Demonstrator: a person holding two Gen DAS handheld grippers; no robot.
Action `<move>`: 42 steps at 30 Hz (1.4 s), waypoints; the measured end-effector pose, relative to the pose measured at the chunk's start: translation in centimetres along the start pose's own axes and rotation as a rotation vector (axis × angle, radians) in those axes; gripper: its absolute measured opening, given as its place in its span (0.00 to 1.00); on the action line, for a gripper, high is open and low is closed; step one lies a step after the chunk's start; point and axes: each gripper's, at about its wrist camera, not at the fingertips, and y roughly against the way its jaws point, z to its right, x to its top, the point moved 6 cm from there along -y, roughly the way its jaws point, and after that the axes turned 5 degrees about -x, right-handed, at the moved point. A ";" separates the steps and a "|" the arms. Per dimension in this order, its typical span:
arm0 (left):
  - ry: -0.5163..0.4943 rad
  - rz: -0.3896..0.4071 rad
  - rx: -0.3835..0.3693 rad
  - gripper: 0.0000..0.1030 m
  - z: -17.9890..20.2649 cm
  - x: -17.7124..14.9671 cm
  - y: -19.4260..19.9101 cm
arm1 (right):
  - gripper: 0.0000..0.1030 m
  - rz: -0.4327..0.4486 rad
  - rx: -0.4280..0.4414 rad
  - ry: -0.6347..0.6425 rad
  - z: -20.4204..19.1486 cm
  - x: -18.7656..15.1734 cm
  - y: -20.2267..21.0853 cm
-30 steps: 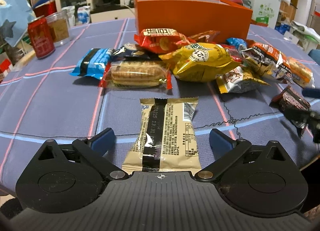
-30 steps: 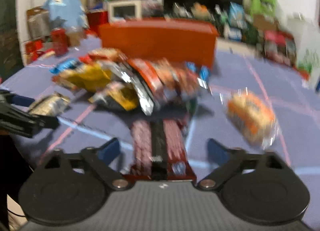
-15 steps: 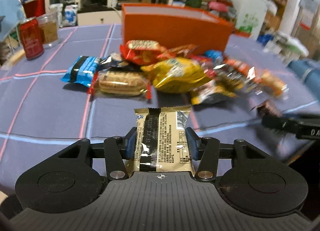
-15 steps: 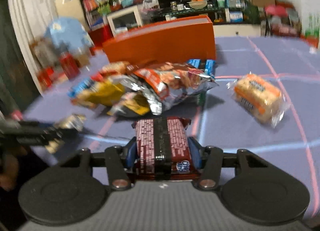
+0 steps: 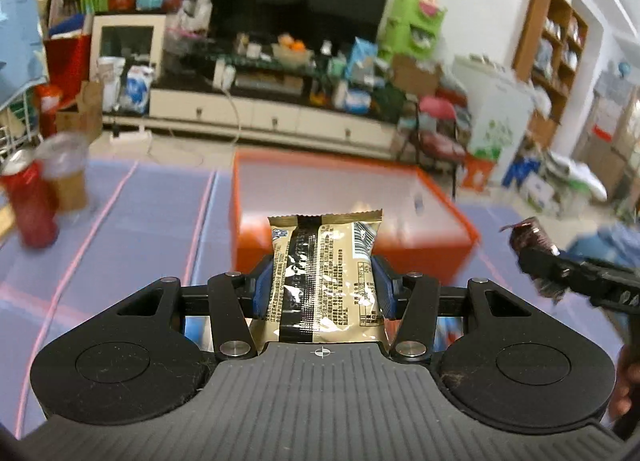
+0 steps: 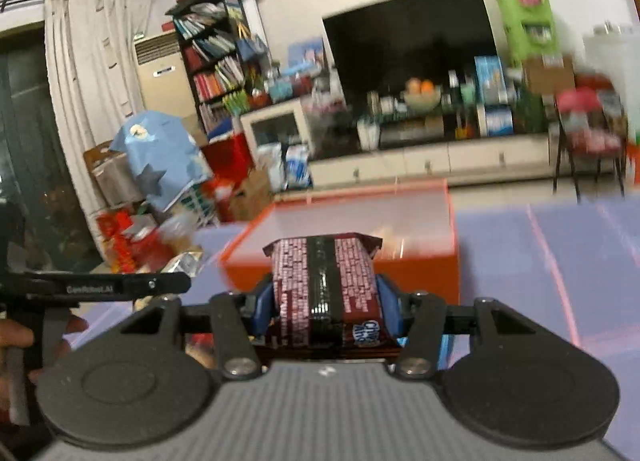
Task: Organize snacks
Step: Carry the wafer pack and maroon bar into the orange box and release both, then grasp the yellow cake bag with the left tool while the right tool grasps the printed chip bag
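Observation:
My left gripper [image 5: 324, 283] is shut on a beige snack packet [image 5: 324, 253] with a black stripe, held in the air in front of the orange box [image 5: 432, 245]. The box's pale inside shows just beyond the packet. My right gripper [image 6: 324, 301] is shut on a dark red snack packet [image 6: 324, 281], also raised before the orange box [image 6: 420, 273]. In the left wrist view the right gripper [image 5: 536, 257] and its red packet [image 5: 530, 233] show at the right edge. The left gripper [image 6: 176, 283] shows at the left of the right wrist view.
A red can [image 5: 28, 205] and a clear cup [image 5: 68, 177] stand at the table's left. The tablecloth [image 5: 140, 229] is blue with pink lines. The snack pile is hidden below the grippers. A TV cabinet and shelves lie beyond the table.
Both grippers closed on the packets that lay between their fingers, then rose off the table and moved toward the orange box. The snack pile dropped out of view.

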 end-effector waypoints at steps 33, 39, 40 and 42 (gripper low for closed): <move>-0.124 -0.095 0.040 0.52 3.1 -0.2 -10.0 | 0.98 -0.013 -0.092 -0.008 5.6 0.2 -5.8; -0.114 -0.090 0.101 0.58 3.4 -6.4 -2.8 | 0.99 -0.065 -0.100 -0.169 7.1 -5.3 1.0; -0.111 -0.088 0.113 0.59 3.3 -7.1 -2.0 | 0.99 -0.073 -0.095 -0.195 7.2 -6.0 1.7; -0.082 -0.086 0.140 0.60 3.0 -8.7 -0.4 | 0.99 -0.084 -0.107 -0.207 7.3 -6.9 2.6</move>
